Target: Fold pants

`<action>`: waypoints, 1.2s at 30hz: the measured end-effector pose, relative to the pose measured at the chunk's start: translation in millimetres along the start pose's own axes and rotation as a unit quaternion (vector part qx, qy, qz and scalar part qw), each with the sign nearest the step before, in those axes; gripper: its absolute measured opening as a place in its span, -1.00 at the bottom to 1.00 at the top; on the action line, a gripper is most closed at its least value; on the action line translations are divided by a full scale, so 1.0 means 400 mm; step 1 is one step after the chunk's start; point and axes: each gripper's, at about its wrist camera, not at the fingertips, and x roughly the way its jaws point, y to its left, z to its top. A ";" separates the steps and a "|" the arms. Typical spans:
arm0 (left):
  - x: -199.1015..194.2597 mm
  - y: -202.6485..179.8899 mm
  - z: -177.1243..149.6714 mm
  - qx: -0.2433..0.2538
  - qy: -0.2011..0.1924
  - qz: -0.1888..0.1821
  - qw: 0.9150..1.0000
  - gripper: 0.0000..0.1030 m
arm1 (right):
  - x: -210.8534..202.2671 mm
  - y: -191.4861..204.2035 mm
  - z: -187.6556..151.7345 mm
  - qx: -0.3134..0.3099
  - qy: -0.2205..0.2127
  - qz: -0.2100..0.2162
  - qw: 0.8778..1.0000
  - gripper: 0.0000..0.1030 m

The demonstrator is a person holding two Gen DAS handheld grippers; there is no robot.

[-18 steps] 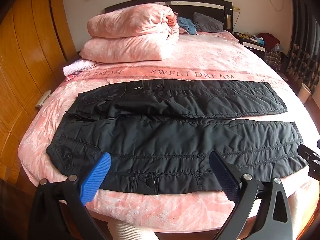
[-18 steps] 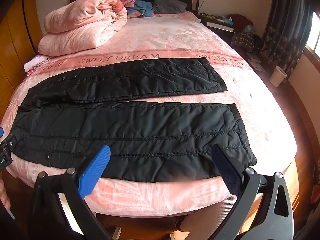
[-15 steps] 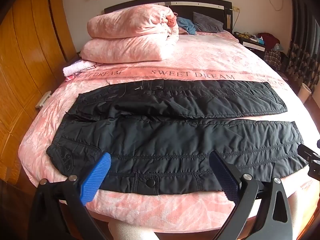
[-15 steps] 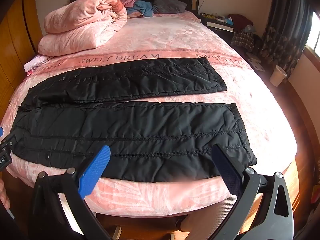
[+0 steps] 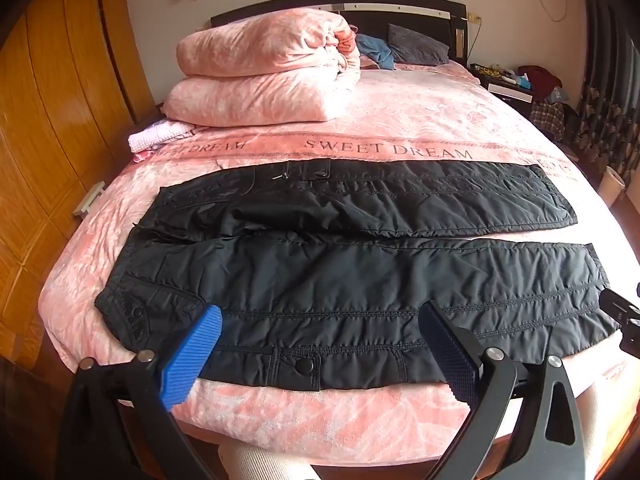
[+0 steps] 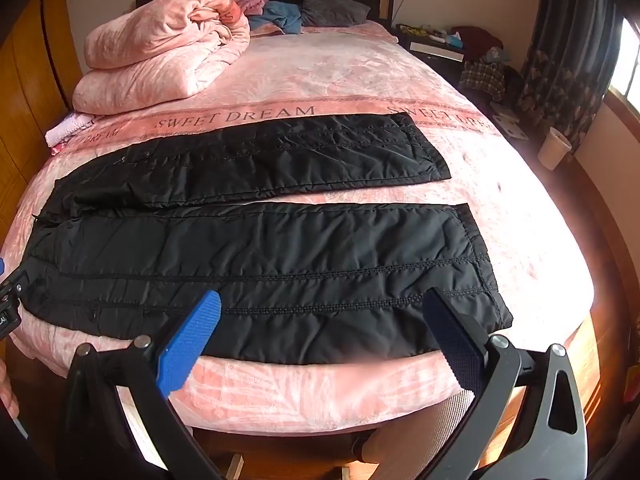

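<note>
The lower part of both wrist views is blocked by the gripper bodies, so the near edge of the bed [image 5: 320, 420] below the pants [image 5: 340, 280] is partly covered. In the left wrist view the right gripper shows only as a black fragment at the right edge, cut off by the frame; in the right wrist view a similar fragment of the left gripper sits at the left edge. The far pillows [image 5: 416, 46] and the clutter on the nightstand [image 5: 508, 84] are too small to read in detail.

The black quilted pants lie flat on the pink bedspread, long axis running across the bed. The waistband [image 5: 132, 312] points toward the wooden wardrobe [image 5: 44, 128], the 2 leg cuffs toward the curtain [image 6: 560, 68] side. The 2 legs are spread apart with a strip of pink showing between them near the cuffs. A snap button [image 5: 304, 366] sits on the near edge of the closer leg.

Beyond the pants, a band on the bedspread reads "SWEET DREAM" [image 5: 384, 150]. A folded pink duvet [image 5: 264, 76] lies farther from the pants, toward the headboard [image 5: 340, 0].

The left gripper [image 5: 320, 328] hangs over the pants' near edge with its blue pads [image 5: 192, 360] spread wide, holding nothing. The right gripper [image 6: 320, 320] is likewise spread wide and empty, over the closer leg near its cuff [image 6: 476, 264].
</note>
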 end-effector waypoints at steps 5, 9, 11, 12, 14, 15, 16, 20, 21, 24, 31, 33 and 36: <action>0.004 0.002 -0.005 0.001 -0.002 0.000 1.000 0.93 | 0.000 -0.004 -0.002 0.003 -0.001 0.000 1.000 0.96; 0.004 0.006 -0.005 -0.002 0.000 -0.003 1.000 0.93 | -0.001 -0.003 -0.002 0.003 -0.002 0.000 1.000 0.96; 0.002 0.006 -0.006 -0.005 -0.001 -0.005 1.000 0.93 | -0.001 -0.004 -0.002 0.003 -0.001 0.001 1.000 0.96; 0.002 0.008 -0.005 -0.008 -0.001 -0.006 1.000 0.93 | 0.000 -0.005 -0.002 0.004 -0.001 0.001 1.000 0.96; 0.001 0.013 -0.004 -0.017 -0.005 -0.009 1.000 0.93 | -0.001 -0.004 -0.003 0.003 -0.002 0.000 1.000 0.96; 0.000 0.016 -0.004 -0.021 -0.007 -0.012 1.000 0.93 | 0.000 -0.004 -0.002 0.003 -0.001 0.000 1.000 0.96; -0.001 0.019 -0.003 -0.024 -0.008 -0.014 1.000 0.93 | 0.000 -0.004 -0.003 0.003 -0.001 0.000 1.000 0.96; 0.000 0.017 -0.001 -0.020 -0.009 -0.008 1.000 0.93 | 0.003 -0.005 -0.005 0.005 0.000 0.001 1.000 0.96; 0.001 0.015 -0.001 -0.017 -0.009 -0.005 1.000 0.93 | 0.003 -0.005 -0.005 0.005 0.000 0.000 1.000 0.96; 0.003 0.010 -0.004 -0.012 -0.008 -0.003 1.000 0.93 | 0.006 -0.005 -0.007 0.005 0.002 0.002 1.000 0.96; 0.006 0.008 -0.007 -0.008 -0.005 -0.003 1.000 0.93 | 0.009 -0.002 -0.007 0.005 0.003 0.002 1.000 0.96; 0.005 0.008 -0.008 -0.008 -0.005 -0.003 1.000 0.93 | 0.009 -0.001 -0.007 0.005 0.003 0.002 1.000 0.96; 0.006 0.008 -0.008 -0.005 -0.005 -0.003 1.000 0.93 | 0.010 -0.003 -0.009 0.006 0.003 0.002 1.000 0.96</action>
